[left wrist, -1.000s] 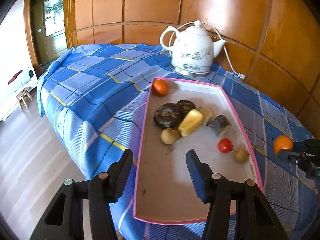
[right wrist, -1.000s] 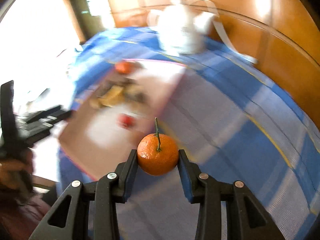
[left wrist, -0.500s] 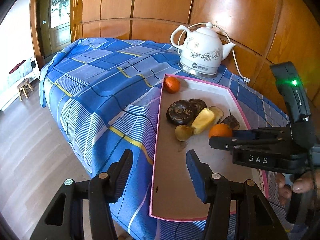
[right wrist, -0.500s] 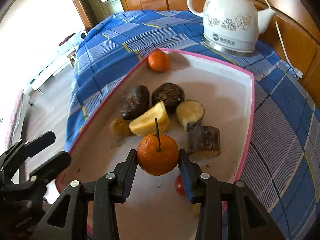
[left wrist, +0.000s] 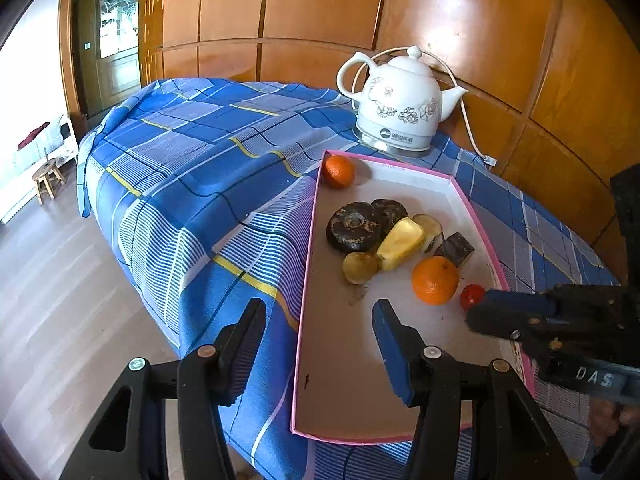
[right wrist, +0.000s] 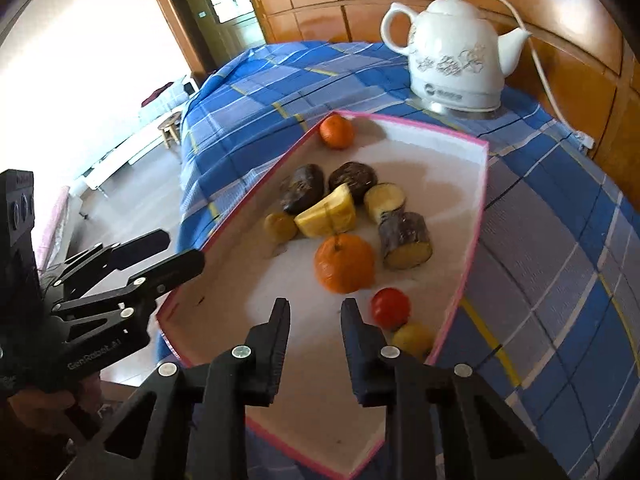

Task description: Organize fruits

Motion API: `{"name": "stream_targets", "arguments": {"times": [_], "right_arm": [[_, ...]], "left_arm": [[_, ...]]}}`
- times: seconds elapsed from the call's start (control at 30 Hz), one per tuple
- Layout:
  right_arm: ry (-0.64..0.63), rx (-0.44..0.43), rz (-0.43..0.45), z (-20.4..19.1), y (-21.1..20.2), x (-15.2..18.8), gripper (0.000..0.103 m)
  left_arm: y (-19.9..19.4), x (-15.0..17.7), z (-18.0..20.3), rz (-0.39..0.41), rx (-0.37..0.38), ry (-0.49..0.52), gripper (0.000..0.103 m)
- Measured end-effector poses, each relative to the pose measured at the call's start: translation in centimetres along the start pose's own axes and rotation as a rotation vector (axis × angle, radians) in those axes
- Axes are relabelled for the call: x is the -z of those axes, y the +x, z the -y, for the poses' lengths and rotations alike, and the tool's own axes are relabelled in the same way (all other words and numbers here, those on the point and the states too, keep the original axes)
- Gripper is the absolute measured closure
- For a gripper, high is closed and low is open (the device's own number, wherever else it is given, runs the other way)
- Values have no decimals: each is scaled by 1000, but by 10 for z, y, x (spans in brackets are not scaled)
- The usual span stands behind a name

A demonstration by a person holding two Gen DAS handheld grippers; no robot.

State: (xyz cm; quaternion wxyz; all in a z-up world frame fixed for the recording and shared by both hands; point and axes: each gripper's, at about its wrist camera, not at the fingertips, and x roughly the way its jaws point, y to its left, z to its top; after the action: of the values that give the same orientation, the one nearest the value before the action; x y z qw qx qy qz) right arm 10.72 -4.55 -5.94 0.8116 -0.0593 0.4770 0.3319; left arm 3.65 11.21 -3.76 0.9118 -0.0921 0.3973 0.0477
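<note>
**Mandarin down in the tray**

The mandarin (right wrist: 344,263) lies mid-tray, stem end turned toward the far edge (round, so no clear long axis). Round it: a yellow wedge (right wrist: 328,216) just beyond, a cut log-shaped piece (right wrist: 405,241) toward the tray's (right wrist: 476,216) right edge, a tomato (right wrist: 390,307) nearer. The right gripper (right wrist: 315,322) has just been closing, its jaws narrow with nothing between them, just short of the mandarin. The left gripper (left wrist: 318,336) hangs parted and empty over the tray's left rim. A kettle (left wrist: 400,100) stands past the far edge.

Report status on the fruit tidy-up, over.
Left gripper open, empty. Right gripper shut, empty, just short of the stemmed orange. Orange resting in pink tray. Nothing blocking.
</note>
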Motion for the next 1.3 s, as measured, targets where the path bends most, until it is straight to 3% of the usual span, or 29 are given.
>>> {"name": "stream_targets", "arguments": {"times": [0.1, 0.23, 0.5, 0.73, 0.9, 1.03, 1.3], "right_arm": [[6, -20, -30, -4, 16, -5, 83], [25, 31, -38, -3, 36, -15, 83], [55, 13, -36, 0, 29, -9, 83], [56, 54, 28, -8, 10, 4, 83], [84, 89, 100, -12, -13, 16, 75], [121, 143, 161, -13, -31, 29, 67], [188, 322, 235, -12, -57, 57, 67]], "left_arm": [[-1, 2, 3, -3, 1, 7, 47], [-6, 2, 6, 6, 4, 17, 47], [-6, 4, 10, 9, 6, 25, 46], [-14, 4, 15, 34, 2, 40, 44], [-20, 8, 20, 50, -2, 56, 40], [-27, 10, 25, 70, 0, 71, 33], [-43, 16, 36, 130, -9, 90, 9]]}}
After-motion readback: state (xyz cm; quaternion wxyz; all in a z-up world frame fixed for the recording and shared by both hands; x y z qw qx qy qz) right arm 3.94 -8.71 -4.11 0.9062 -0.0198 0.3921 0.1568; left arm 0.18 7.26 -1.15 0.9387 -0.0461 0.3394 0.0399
